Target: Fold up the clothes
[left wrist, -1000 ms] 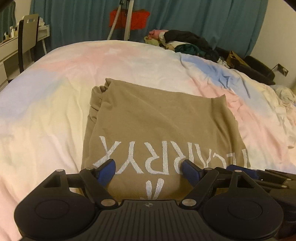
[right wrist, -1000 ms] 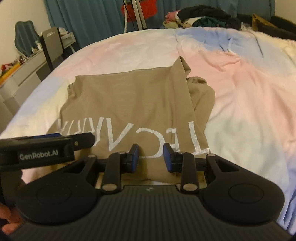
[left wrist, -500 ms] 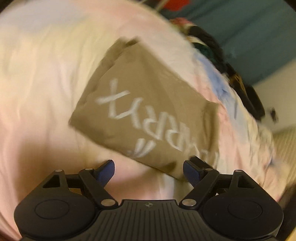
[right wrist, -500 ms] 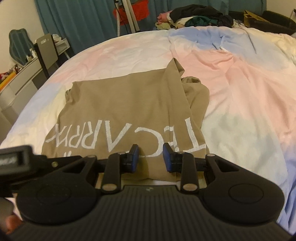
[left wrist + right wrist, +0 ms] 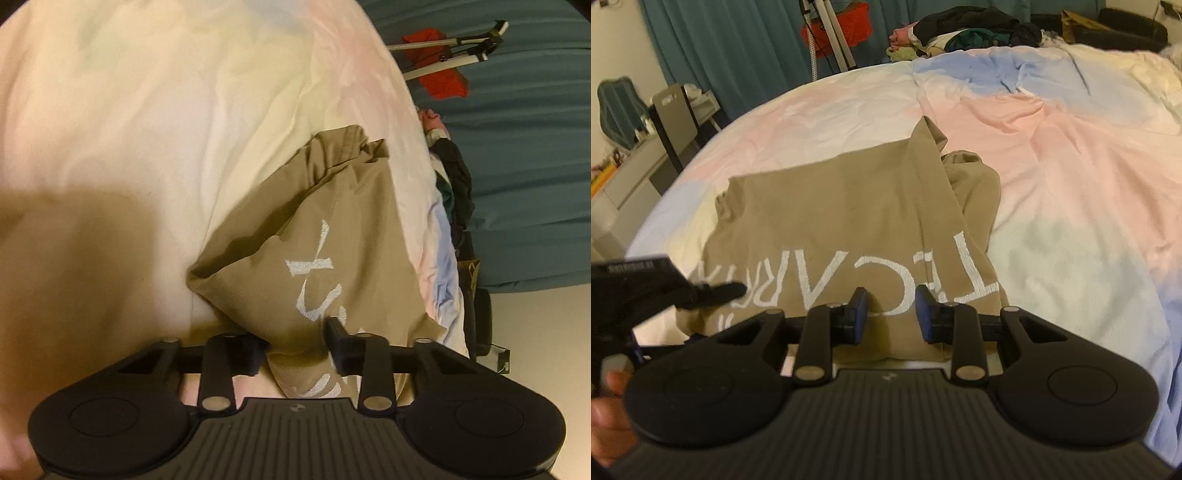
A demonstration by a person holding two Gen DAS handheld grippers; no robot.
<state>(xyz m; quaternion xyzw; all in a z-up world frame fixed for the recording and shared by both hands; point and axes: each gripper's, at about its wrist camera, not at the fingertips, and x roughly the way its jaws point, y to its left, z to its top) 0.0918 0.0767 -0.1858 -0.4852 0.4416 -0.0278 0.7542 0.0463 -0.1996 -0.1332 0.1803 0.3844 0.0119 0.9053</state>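
A tan shirt with white lettering lies partly folded on the pastel bedcover, one sleeve bunched at its right side. My right gripper sits at the shirt's near hem, its blue pads close together with fabric filling the gap. In the left wrist view the shirt appears rotated. My left gripper is turned sideways at the shirt's near left edge, and the cloth runs up between its narrowed fingers. One finger of the left tool shows blurred in the right wrist view.
A pile of dark and coloured clothes lies at the bed's far edge. A tripod stands before the teal curtain. A desk and chair are at the left. A hand holds the left tool.
The left gripper has rolled sideways and dropped to the shirt's left edge, and its fingers have narrowed from wide open onto the cloth. The right gripper has barely moved.
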